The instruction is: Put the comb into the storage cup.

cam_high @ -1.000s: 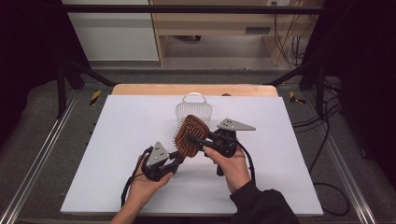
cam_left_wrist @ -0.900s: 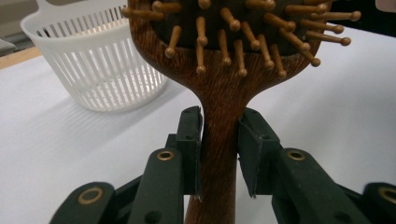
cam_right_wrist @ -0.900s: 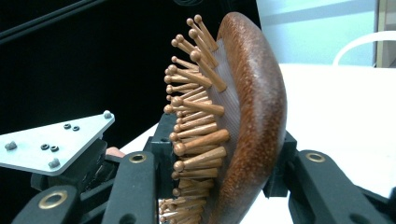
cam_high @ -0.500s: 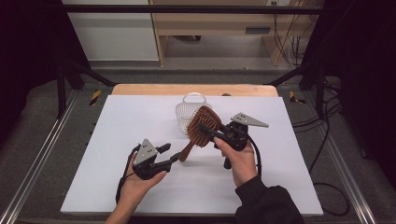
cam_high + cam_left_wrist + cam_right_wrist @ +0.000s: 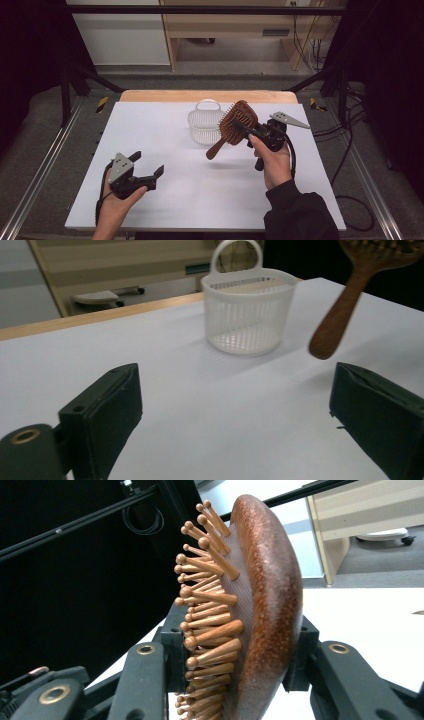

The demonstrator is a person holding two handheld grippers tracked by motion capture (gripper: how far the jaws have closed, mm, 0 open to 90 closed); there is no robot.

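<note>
"Two grippers were over the white table [image 5: 165,125], weren't they? What was the left gripper [image 5: 148,168] doing?"

"It sat low at the table's near left corner, in the person's left hand [image 5: 114,207]. Its jaws had just been opening and stood wide apart with nothing between them; in the left gripper view only bare tabletop lay in the gap."

"And further right?"

"A white slotted basket [image 5: 205,126] with a loop handle stood upright toward the far middle of the table. Just beside it, on its right, the wooden hairbrush [image 5: 234,126] was lifted clear of the table, handle slanting down to the left."

"Held how?"

"The right gripper [image 5: 246,131] was clamped on the brush head, one jaw against the bristle side and one against the smooth back."
</note>
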